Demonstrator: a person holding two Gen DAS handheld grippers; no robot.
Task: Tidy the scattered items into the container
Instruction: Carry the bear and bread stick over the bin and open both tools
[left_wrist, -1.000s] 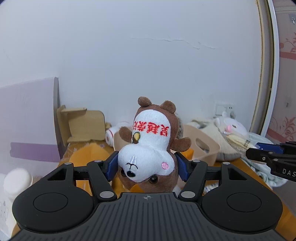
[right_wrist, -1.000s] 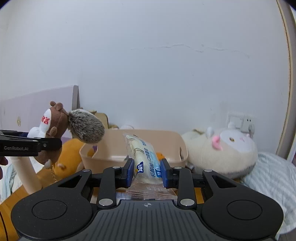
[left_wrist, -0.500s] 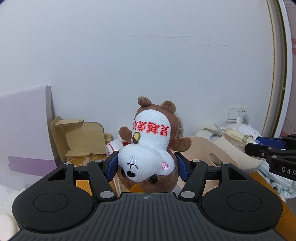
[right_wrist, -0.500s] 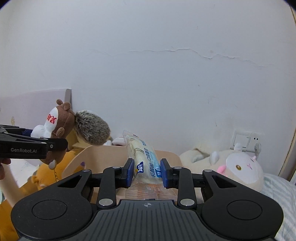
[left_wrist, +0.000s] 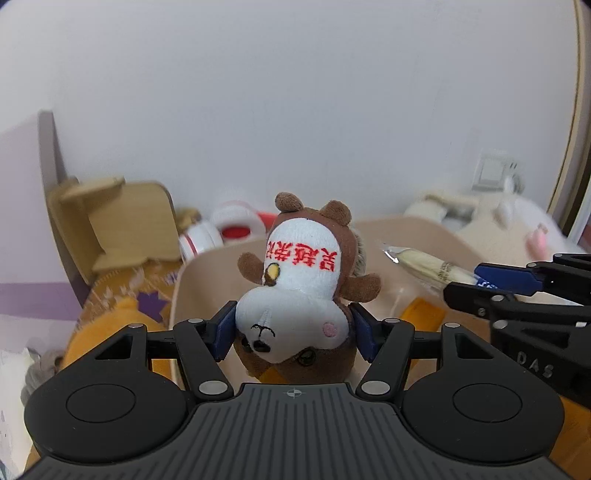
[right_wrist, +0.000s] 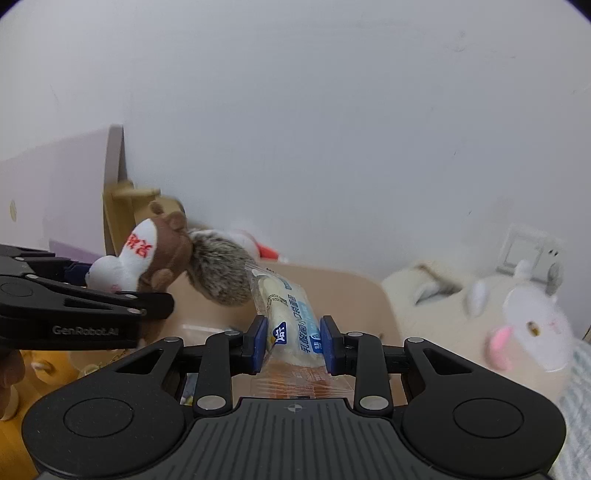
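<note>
My left gripper (left_wrist: 293, 334) is shut on a brown and white plush squirrel (left_wrist: 301, 291) with red letters, held above the beige plastic bin (left_wrist: 436, 230). The squirrel (right_wrist: 147, 254) and its grey bushy tail (right_wrist: 218, 269) also show in the right wrist view, at the left. My right gripper (right_wrist: 295, 341) is shut on a wrapped bread snack (right_wrist: 291, 314) with a blue label, held over the bin (right_wrist: 354, 288). The snack (left_wrist: 424, 264) and right gripper (left_wrist: 495, 282) show at the right of the left wrist view.
A white plush toy (right_wrist: 517, 317) with a pink snout lies right of the bin, below a wall socket (right_wrist: 524, 251). A wooden stand (left_wrist: 122, 225), red and white headphones (left_wrist: 225, 232) and an orange plush (left_wrist: 110, 325) lie left. The white wall is close behind.
Both grippers have moved forward and down toward the bin with their items; the bin's inside now shows under the squirrel. Grips are unchanged.
</note>
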